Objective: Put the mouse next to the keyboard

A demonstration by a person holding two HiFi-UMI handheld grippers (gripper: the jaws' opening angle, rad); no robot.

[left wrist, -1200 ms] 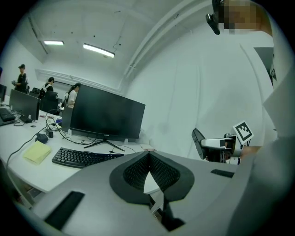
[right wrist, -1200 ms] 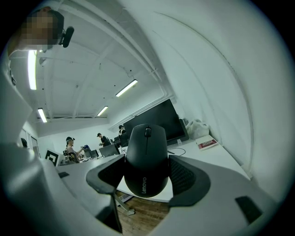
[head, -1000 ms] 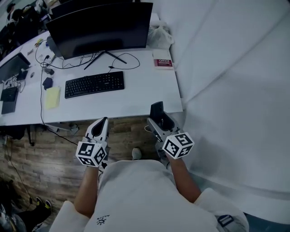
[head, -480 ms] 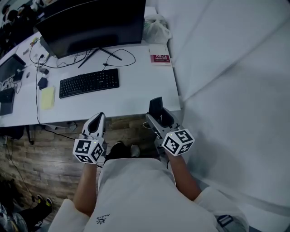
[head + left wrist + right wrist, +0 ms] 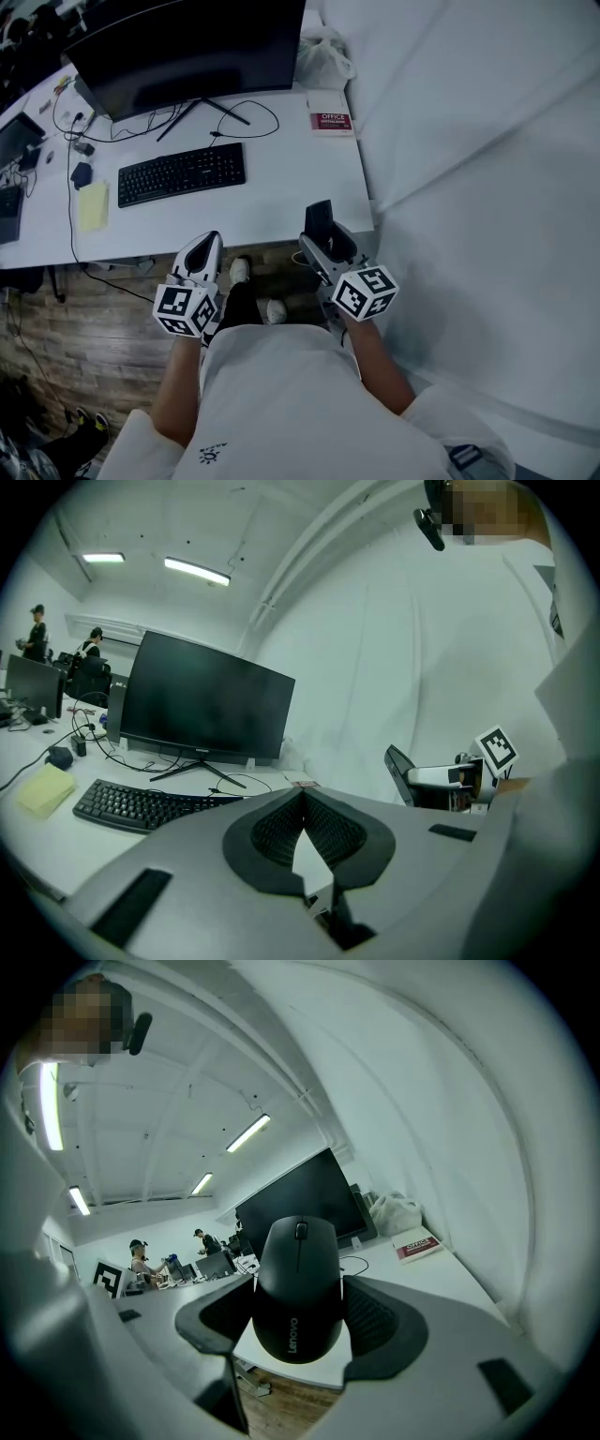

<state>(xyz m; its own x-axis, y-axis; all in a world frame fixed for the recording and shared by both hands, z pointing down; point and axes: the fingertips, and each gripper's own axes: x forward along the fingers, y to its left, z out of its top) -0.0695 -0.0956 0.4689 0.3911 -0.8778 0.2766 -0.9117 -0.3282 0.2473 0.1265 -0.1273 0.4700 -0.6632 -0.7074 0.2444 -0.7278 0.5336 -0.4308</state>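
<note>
Right gripper (image 5: 300,1318), jaws clamped on the flanks of the black mouse (image 5: 298,1283), which stands nose-up between the ribbed pads; in the head view the mouse (image 5: 319,217) hangs over the near right corner of the white desk (image 5: 281,202), not yet set down. Left gripper (image 5: 302,829), jaws pressed together with nothing between them, held off the desk's front edge, level with the right one.

Compared with the views of a second and half a second ago, both grippers keep almost the same pose and the grip on the mouse is unchanged. What changes is the stance: a pale shoe (image 5: 240,270) now shows further forward beneath the desk edge, and the desk sits slightly differently in the head view, which suggests a step toward the desk.

The keyboard (image 5: 181,173) lies well apart from the mouse, to its left and further in, before the monitor (image 5: 187,47). Bare desk to the keyboard's right appears the likely target. The carry is judged under way, placement still ahead.
</note>
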